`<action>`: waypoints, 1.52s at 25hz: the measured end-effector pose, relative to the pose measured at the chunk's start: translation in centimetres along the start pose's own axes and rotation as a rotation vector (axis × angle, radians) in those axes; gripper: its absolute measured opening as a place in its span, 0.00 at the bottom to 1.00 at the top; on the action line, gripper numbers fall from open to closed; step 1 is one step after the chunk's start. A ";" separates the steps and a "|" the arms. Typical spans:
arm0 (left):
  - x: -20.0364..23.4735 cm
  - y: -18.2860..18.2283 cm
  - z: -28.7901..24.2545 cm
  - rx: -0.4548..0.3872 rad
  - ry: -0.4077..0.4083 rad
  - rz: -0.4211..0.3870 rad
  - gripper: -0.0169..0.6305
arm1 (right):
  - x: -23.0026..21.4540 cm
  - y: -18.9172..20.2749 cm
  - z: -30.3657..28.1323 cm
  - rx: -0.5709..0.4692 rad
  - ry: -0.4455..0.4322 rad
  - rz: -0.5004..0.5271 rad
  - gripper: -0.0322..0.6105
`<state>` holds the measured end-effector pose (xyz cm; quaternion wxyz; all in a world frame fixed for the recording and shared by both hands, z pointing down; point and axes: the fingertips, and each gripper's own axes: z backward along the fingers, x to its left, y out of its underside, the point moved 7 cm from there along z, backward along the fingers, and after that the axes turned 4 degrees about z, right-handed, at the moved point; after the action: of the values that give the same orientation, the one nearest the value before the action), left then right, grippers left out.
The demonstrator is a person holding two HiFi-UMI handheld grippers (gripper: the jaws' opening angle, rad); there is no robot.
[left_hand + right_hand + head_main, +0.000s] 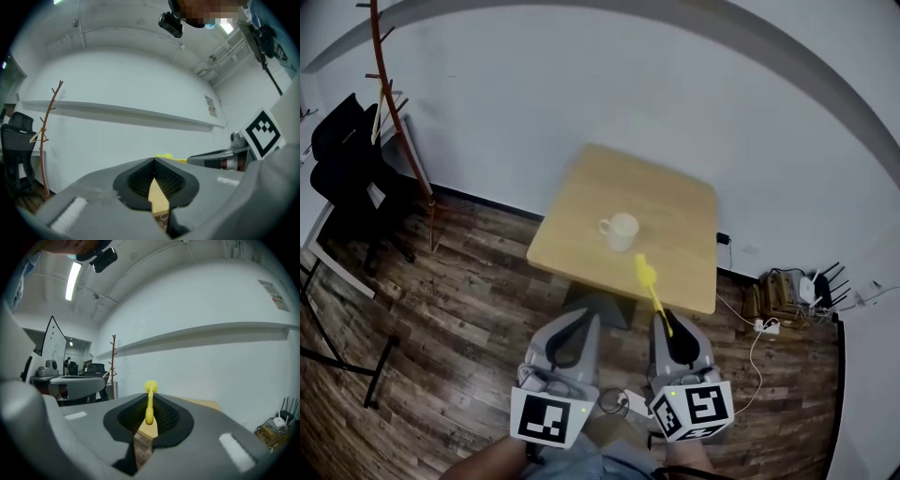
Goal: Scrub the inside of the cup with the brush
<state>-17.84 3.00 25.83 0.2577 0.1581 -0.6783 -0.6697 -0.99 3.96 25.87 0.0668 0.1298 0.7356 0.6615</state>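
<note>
A: While the right gripper (670, 323) is clamping the brush (651, 284), where is the cup (622, 232) sitting?
B: On the table (581, 220), upright, untouched; left gripper (581, 321) is hanging clenched, empty. Cup is looking light, rigid, breakable; handle (605, 226) is offering hold.

Left gripper (154, 160) closed and empty, facing a white wall (131, 84)

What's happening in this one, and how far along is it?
A person holds tongs in each hand, standing short of a wooden table. The right tongs are shut on the handle of a yellow brush, its head pointing forward. The left tongs are shut and empty. A white cup stands on the table, untouched; scrubbing has not begun.
</note>
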 end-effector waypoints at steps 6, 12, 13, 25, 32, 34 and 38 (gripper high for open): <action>1.7 0.3 -2.7 0.024 0.041 0.006 0.05 | -1.1 -0.8 -2.1 -0.001 0.050 0.016 0.11; 2.8 1.8 -6.7 0.075 0.077 -0.003 0.05 | -3.4 0.5 -4.5 0.025 0.096 -0.006 0.11; 3.0 2.1 -7.5 0.083 0.081 -0.006 0.05 | -3.8 0.9 -5.2 0.029 0.099 -0.013 0.11; 6.8 3.5 -20.8 0.166 0.096 -0.080 0.05 | -11.9 2.0 -16.5 0.027 0.076 -0.064 0.11; 7.8 2.6 -26.9 0.166 0.119 -0.129 0.05 | -15.4 1.3 -21.1 0.014 0.023 -0.089 0.11; 8.6 2.6 -28.0 0.171 0.114 -0.123 0.05 | -16.0 1.3 -22.2 0.019 0.019 -0.096 0.11; 10.6 3.4 -29.5 0.195 0.123 -0.109 0.05 | -16.4 1.7 -23.7 0.046 0.013 -0.108 0.11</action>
<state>-9.53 -27.17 29.76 0.2452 0.2599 -0.7136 -0.6025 8.51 -23.15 29.05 0.0945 0.0872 0.7569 0.6407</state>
